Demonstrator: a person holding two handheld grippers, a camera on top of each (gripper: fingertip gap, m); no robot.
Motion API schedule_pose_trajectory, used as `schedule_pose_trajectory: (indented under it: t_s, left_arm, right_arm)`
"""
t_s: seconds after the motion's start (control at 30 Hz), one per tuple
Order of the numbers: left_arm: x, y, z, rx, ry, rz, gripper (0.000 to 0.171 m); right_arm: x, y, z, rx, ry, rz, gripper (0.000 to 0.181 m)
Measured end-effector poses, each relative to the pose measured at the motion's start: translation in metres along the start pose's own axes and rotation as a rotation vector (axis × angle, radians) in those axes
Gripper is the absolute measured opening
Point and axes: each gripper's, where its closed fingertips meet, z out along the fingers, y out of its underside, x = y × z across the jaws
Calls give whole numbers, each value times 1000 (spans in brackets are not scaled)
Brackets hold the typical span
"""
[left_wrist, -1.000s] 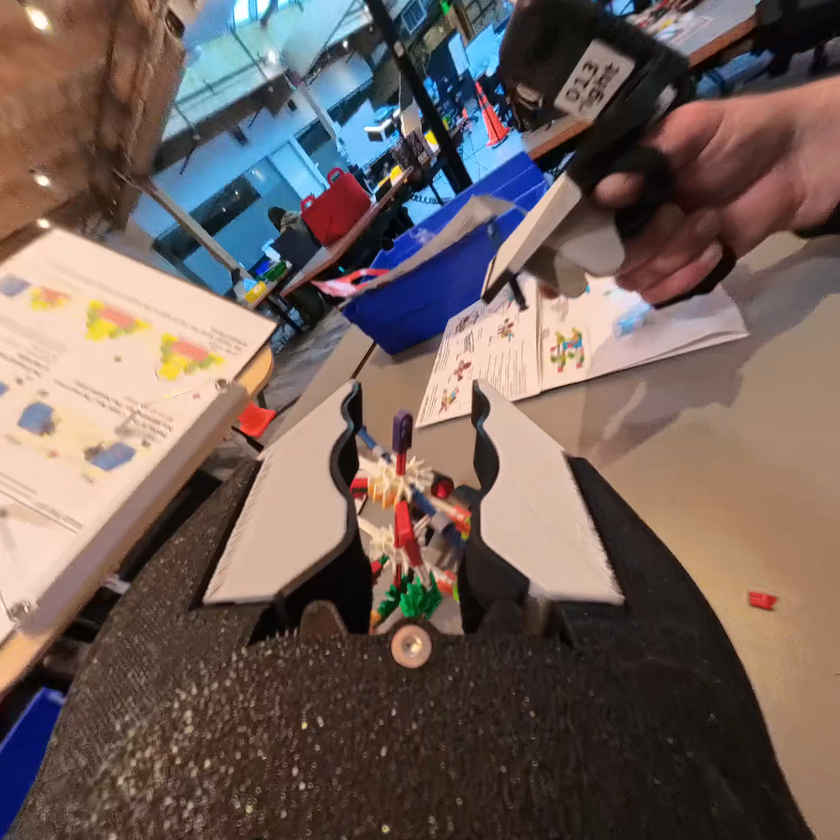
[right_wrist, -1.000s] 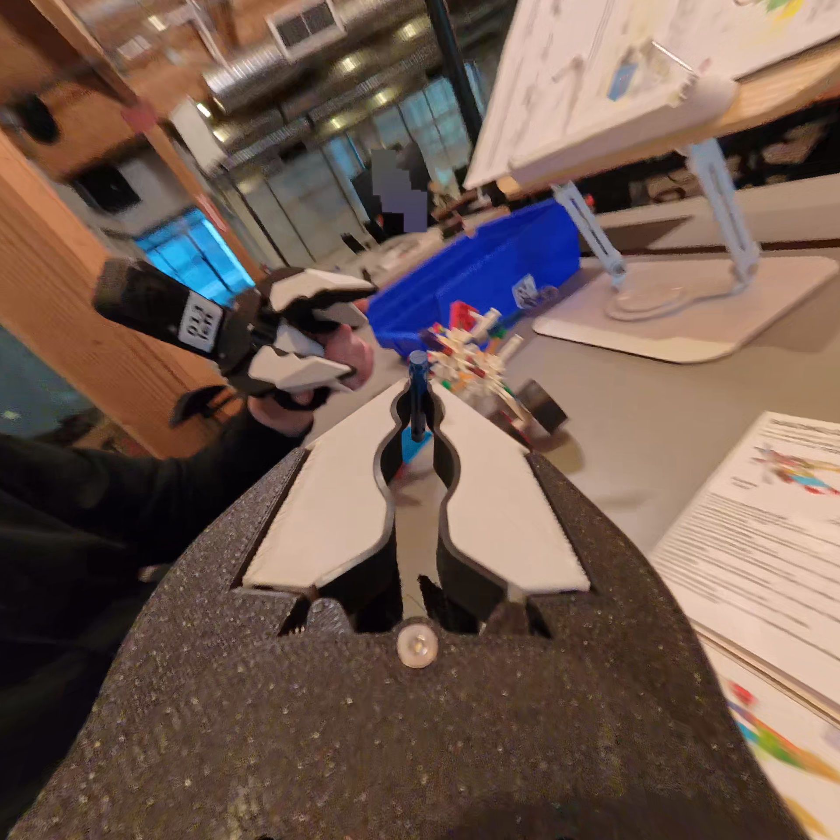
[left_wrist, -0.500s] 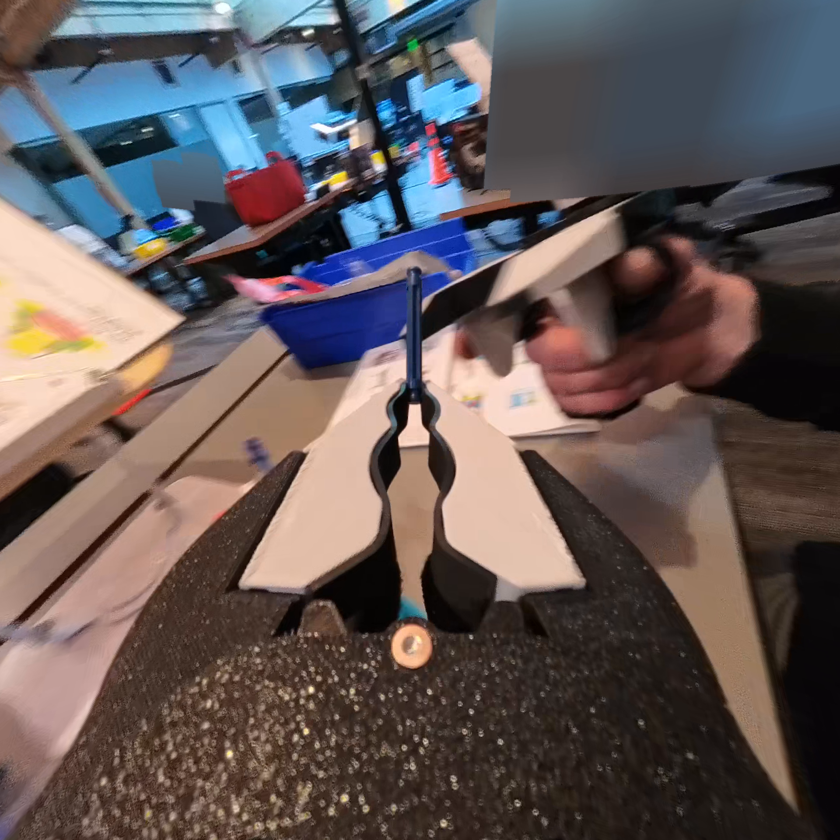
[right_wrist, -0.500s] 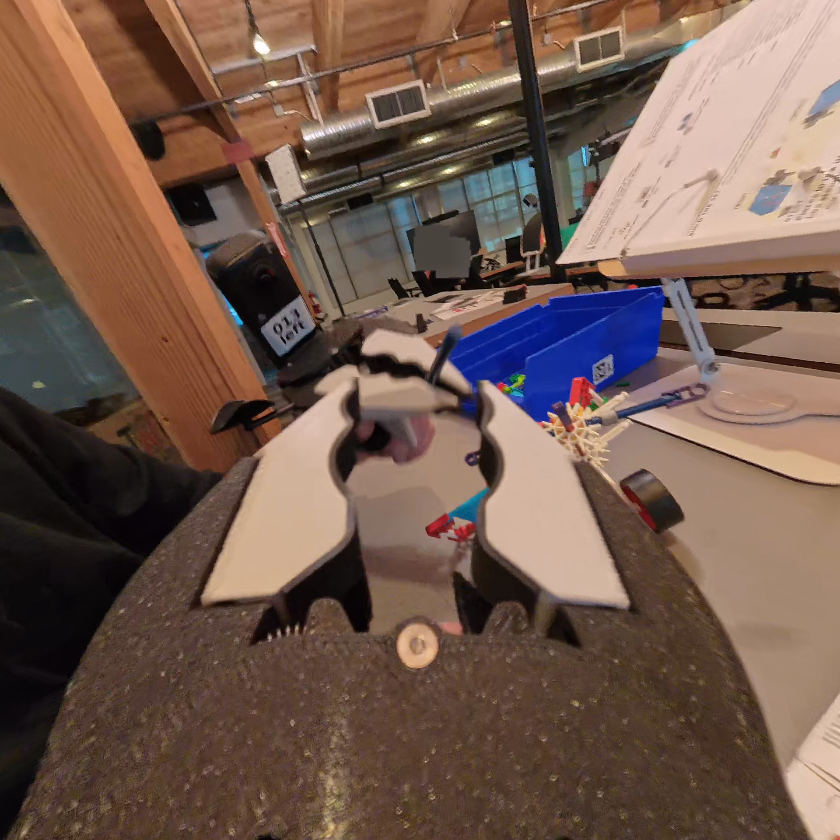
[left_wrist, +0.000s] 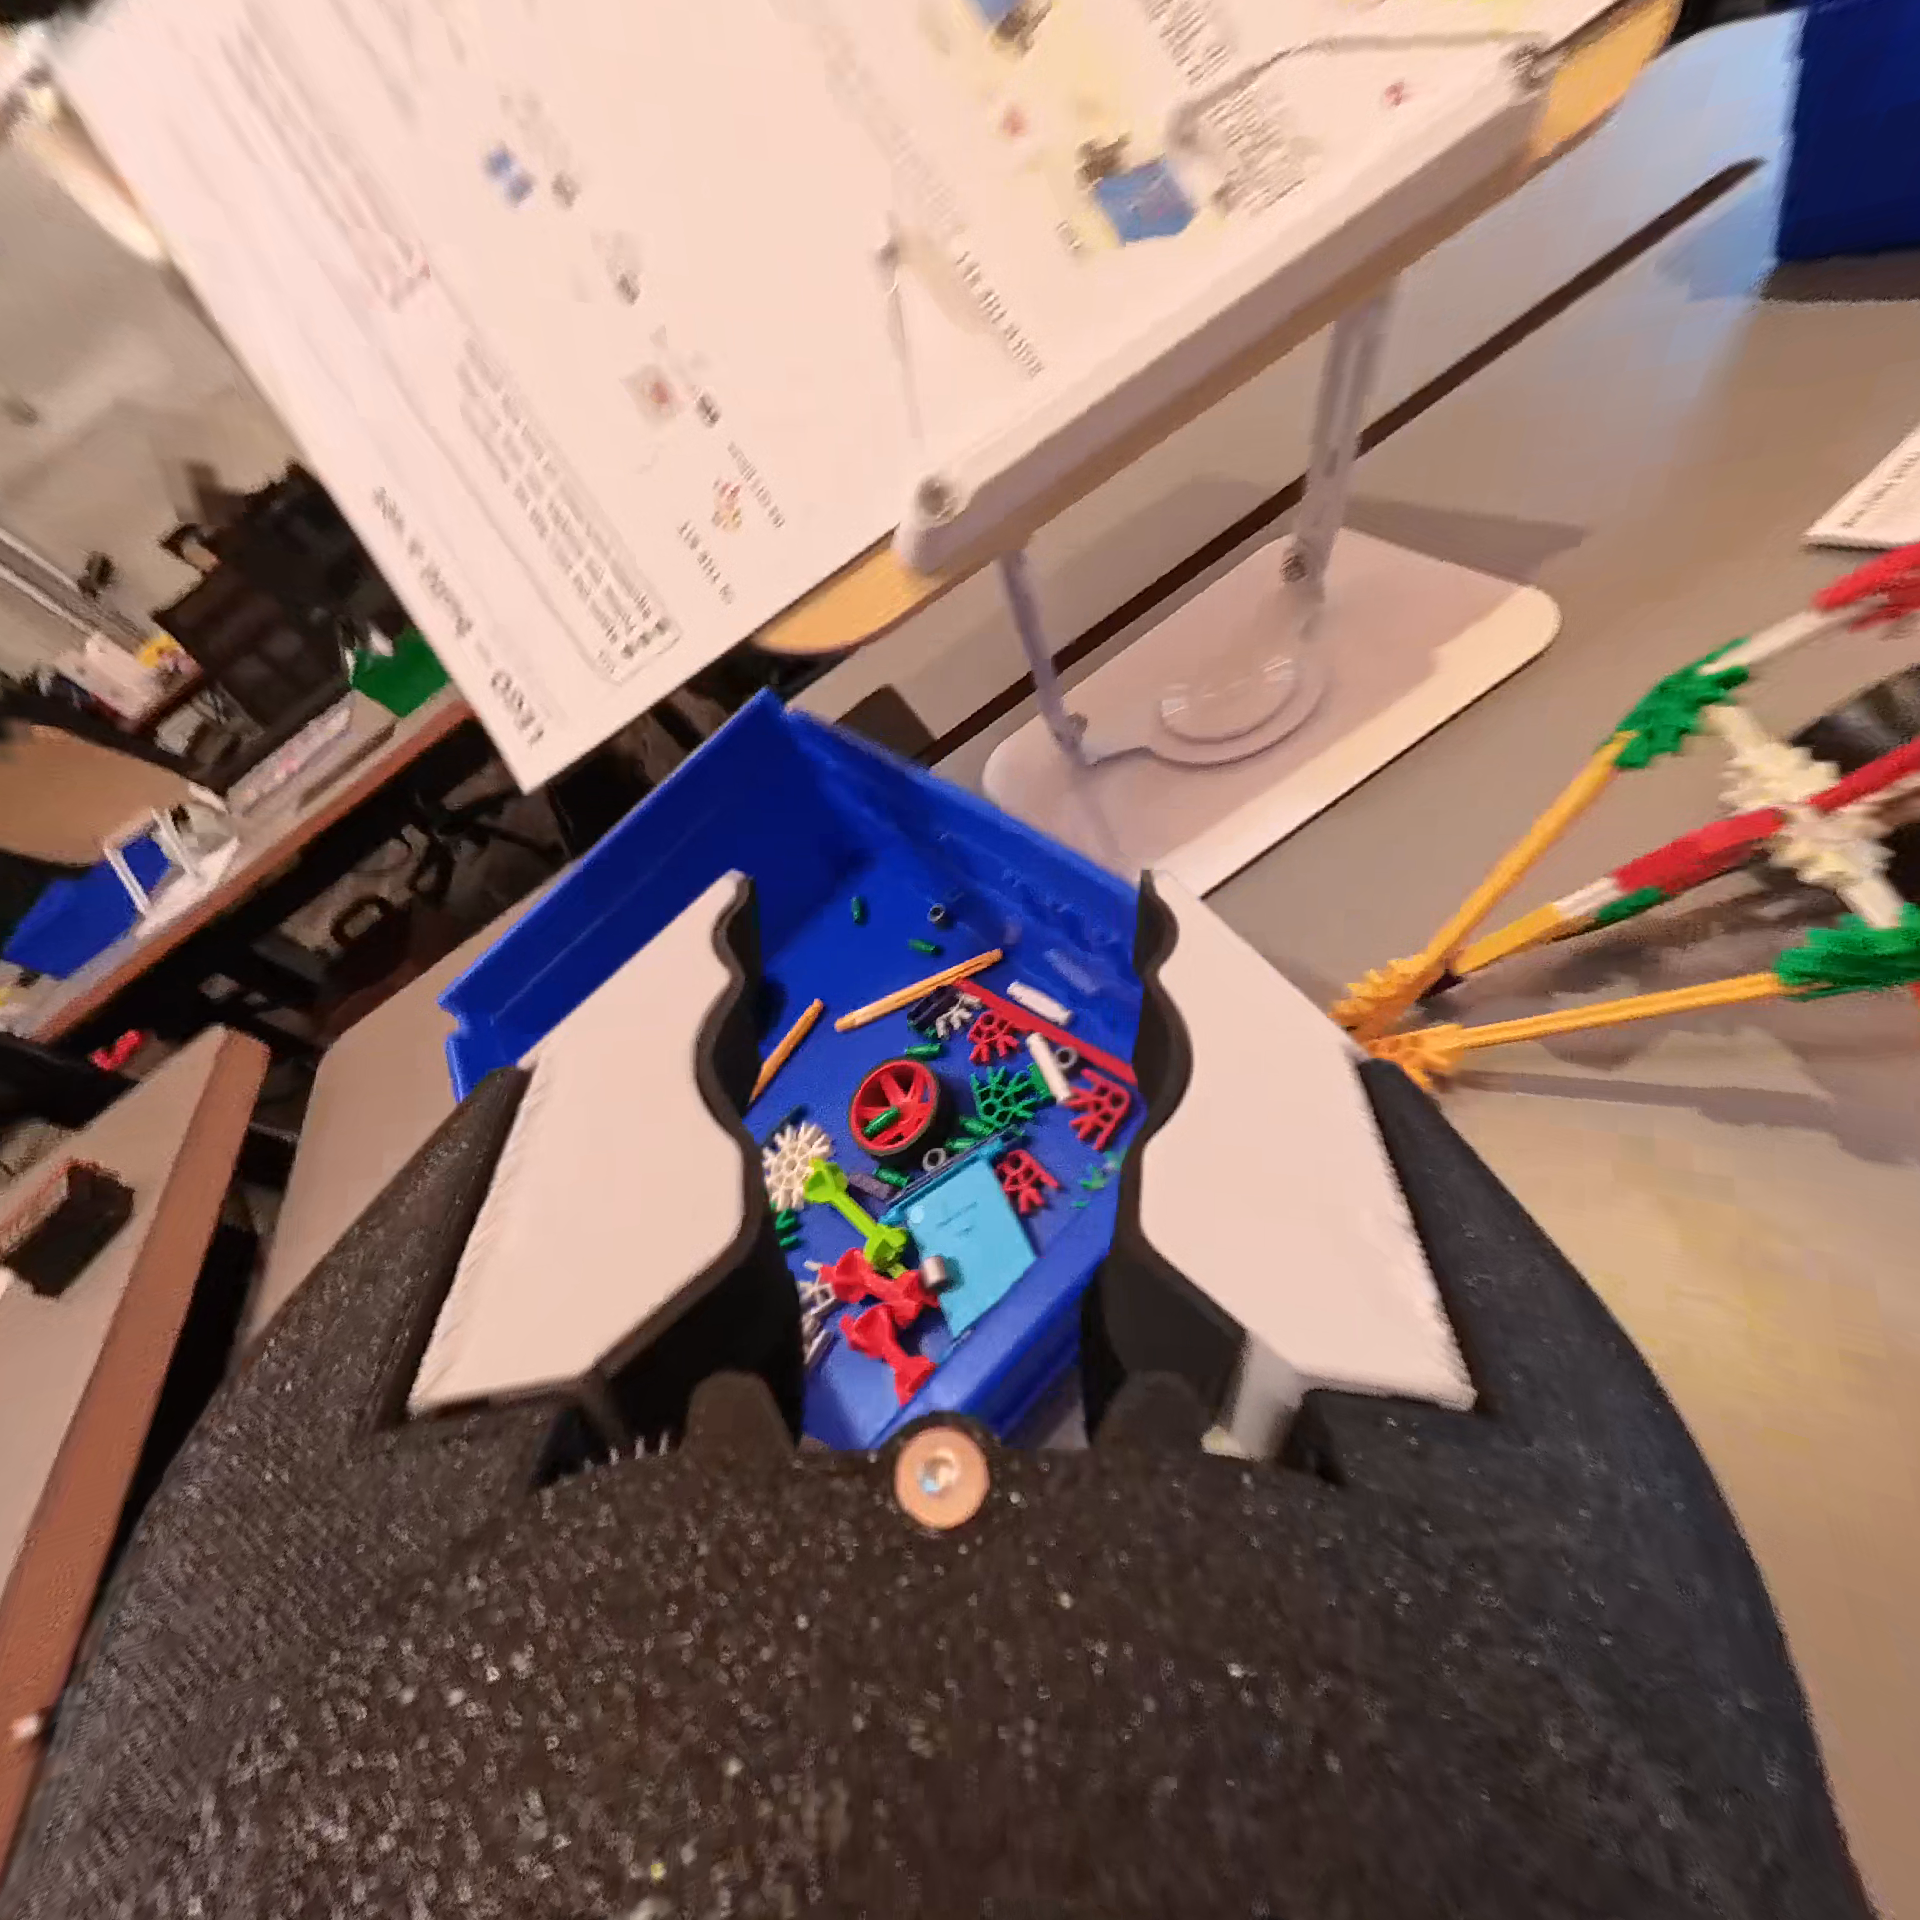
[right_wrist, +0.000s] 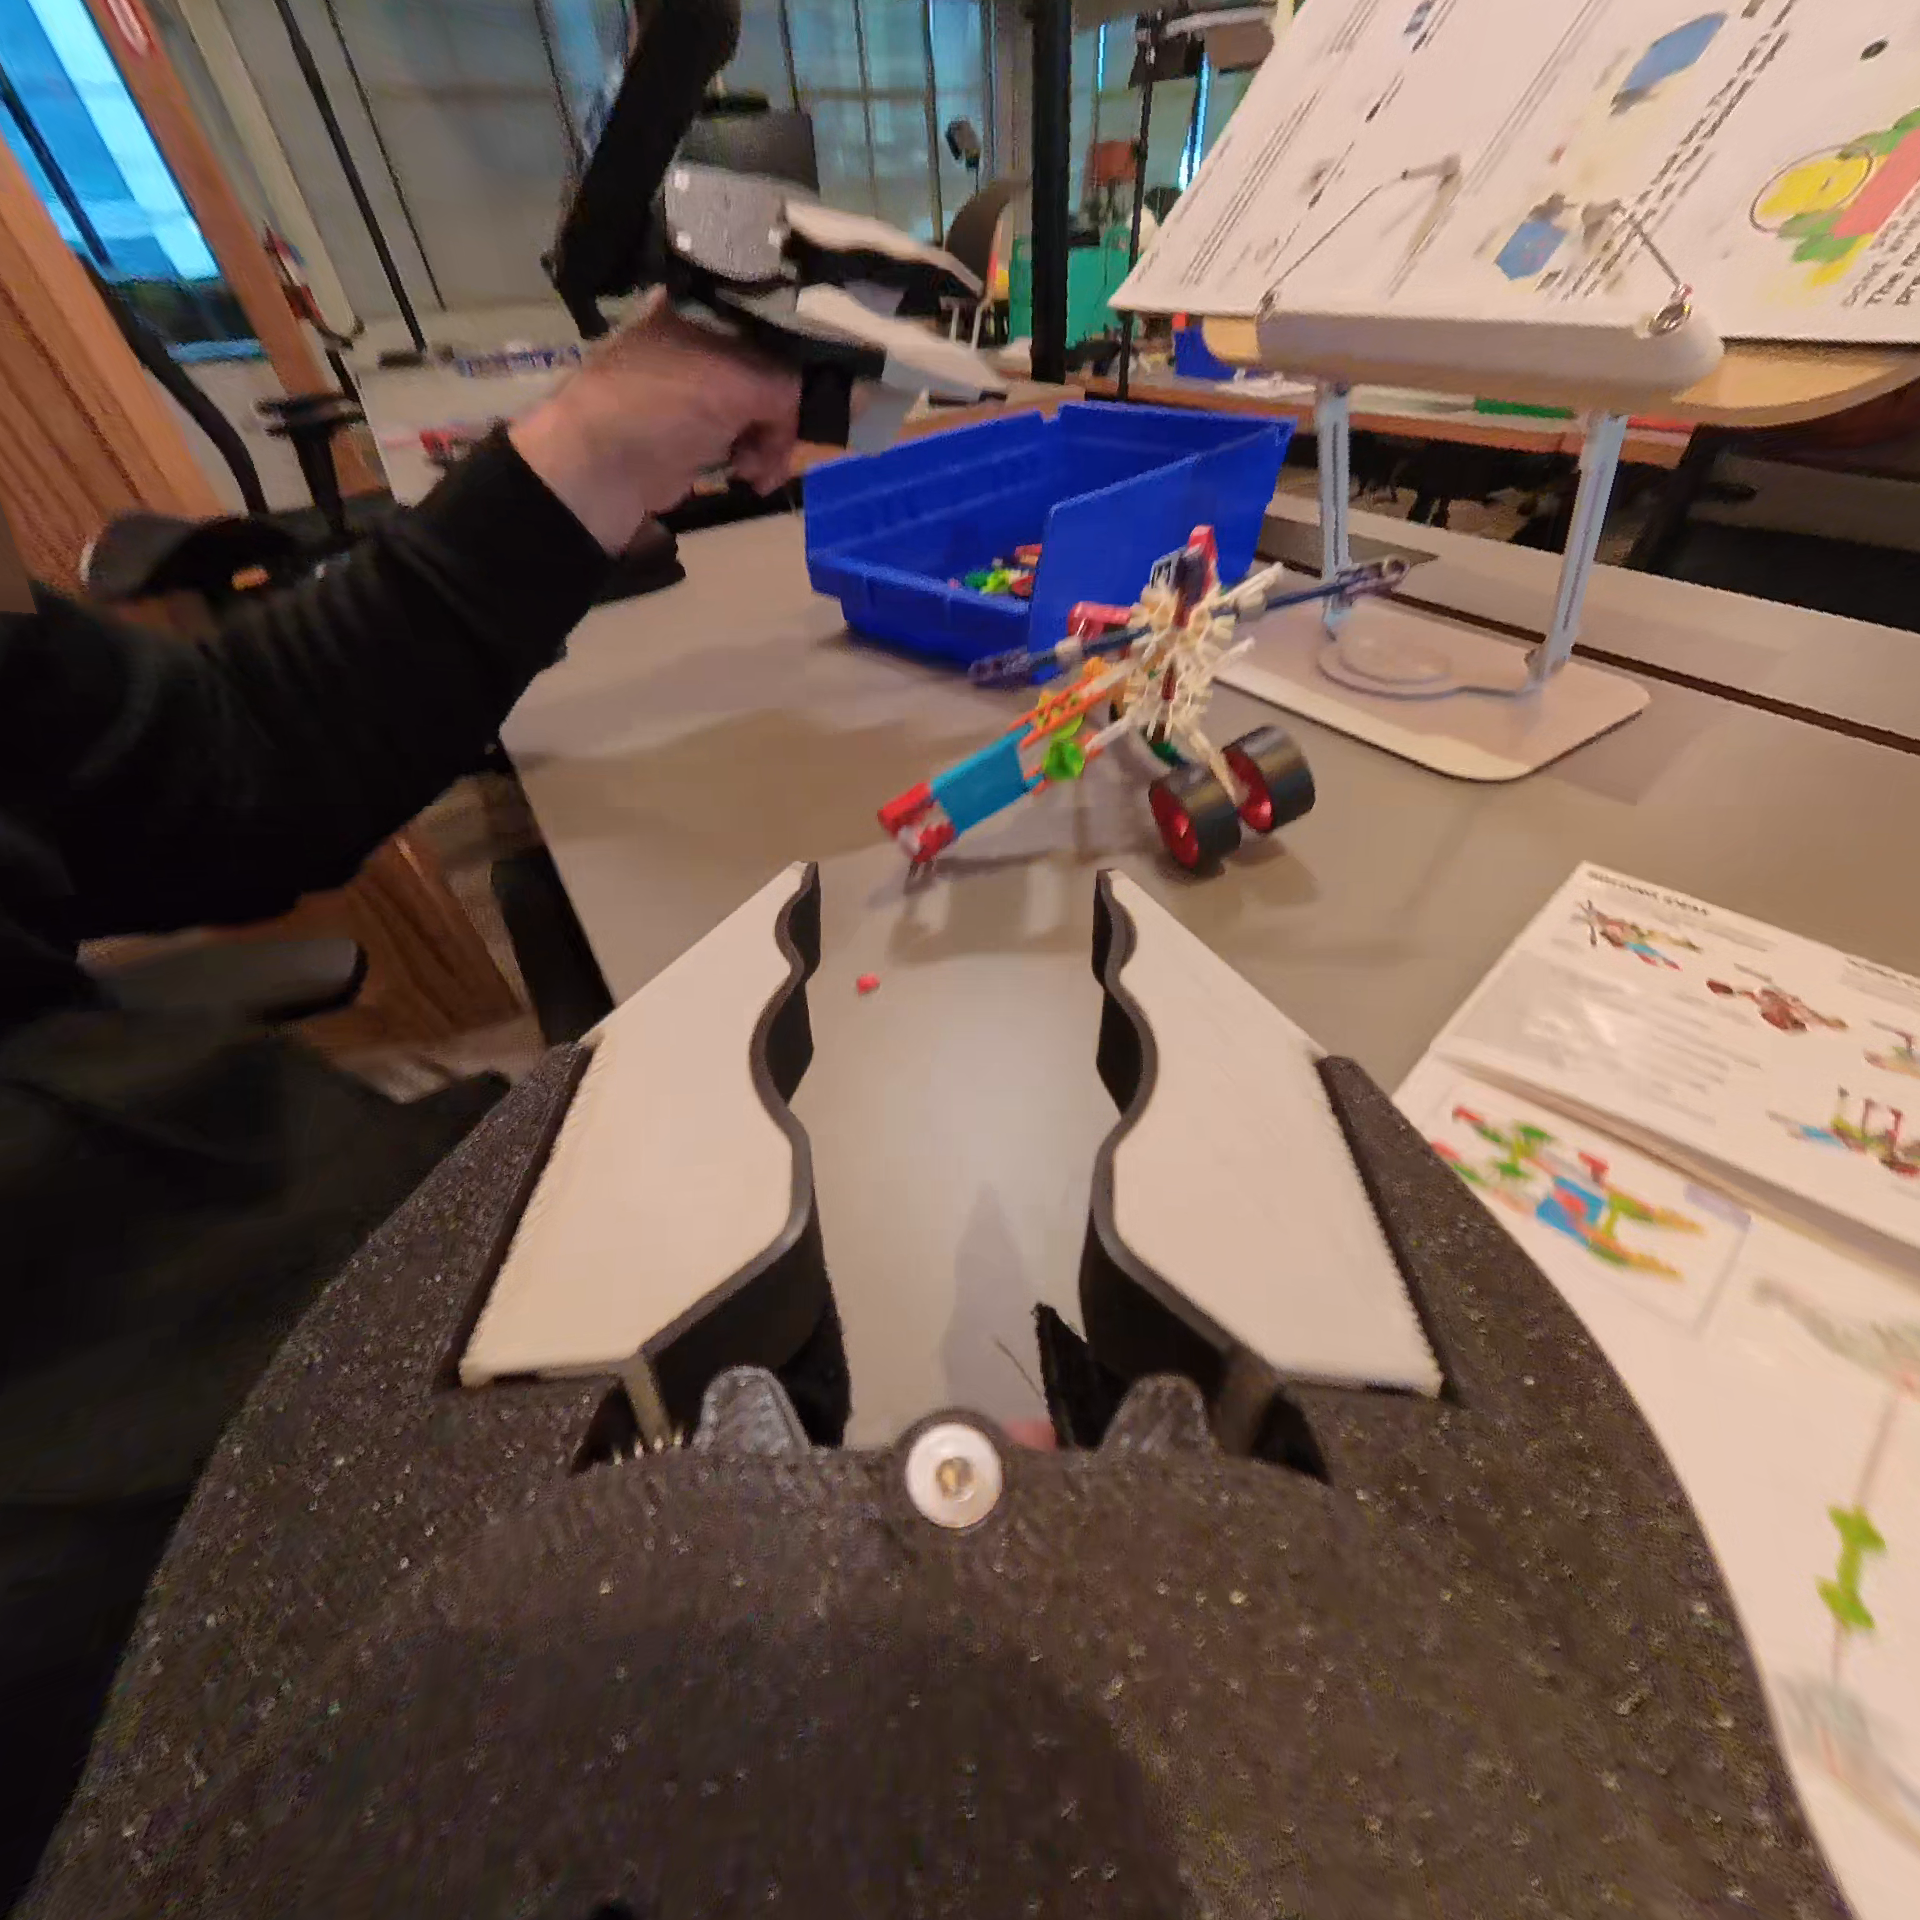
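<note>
My left gripper (left_wrist: 943, 904) is open and empty, held over a blue bin (left_wrist: 582, 966) of loose rods and connectors. A red wheel (left_wrist: 894, 1107) and a light-blue panel (left_wrist: 971, 1236) lie in it between my fingers. The left gripper also shows in the right wrist view (right_wrist: 920, 296), in a hand above the bin (right_wrist: 935, 582). My right gripper (right_wrist: 954, 894) is open and empty, low over the grey table. Just beyond it stands a rod-and-connector model (right_wrist: 1132, 686) with red-hubbed black wheels (right_wrist: 1226, 795). A tiny red piece (right_wrist: 865, 982) lies on the table between my right fingertips.
A white book stand (right_wrist: 1455, 332) with instruction pages overhangs the bin; its base (left_wrist: 1351, 665) sits behind the model (left_wrist: 1662, 904). An open booklet (right_wrist: 1714, 1039) lies at the right. A person's dark sleeve (right_wrist: 312, 707) crosses the left. The table edge (right_wrist: 530, 821) runs at the left. There is about 40 cm between the tips of the two grippers.
The left gripper, shut on a dark blue rod half a second ago, has swung over the bin and opened, with no rod in it. The right gripper has drawn back from the model and stays open.
</note>
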Motion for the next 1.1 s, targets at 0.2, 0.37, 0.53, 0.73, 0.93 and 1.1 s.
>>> schedule_pose_trajectory:
  t_s: [0.2,0.37,0.53,0.73,0.93,1.1]
  left_arm:
    - [117,-50,-39,212,155,137,53]
    - [195,-9,-41,187,169,250,48]
    - [207,-1,-52,293,9,286,41]
    - [208,7,-40,258,4,228,41]
    - [195,12,-36,225,-38,181,43]
    - [193,14,-34,209,-94,228,41]
  right_arm:
    - [-43,30,-101,-85,112,-64,48]
    - [-78,80,-201,-116,223,39,38]
    - [-100,176,-265,-369,338,186,37]
    - [-117,234,-294,-393,387,305,33]
    - [-117,301,-315,-464,390,393,33]
    - [-117,381,-357,-543,423,476,33]
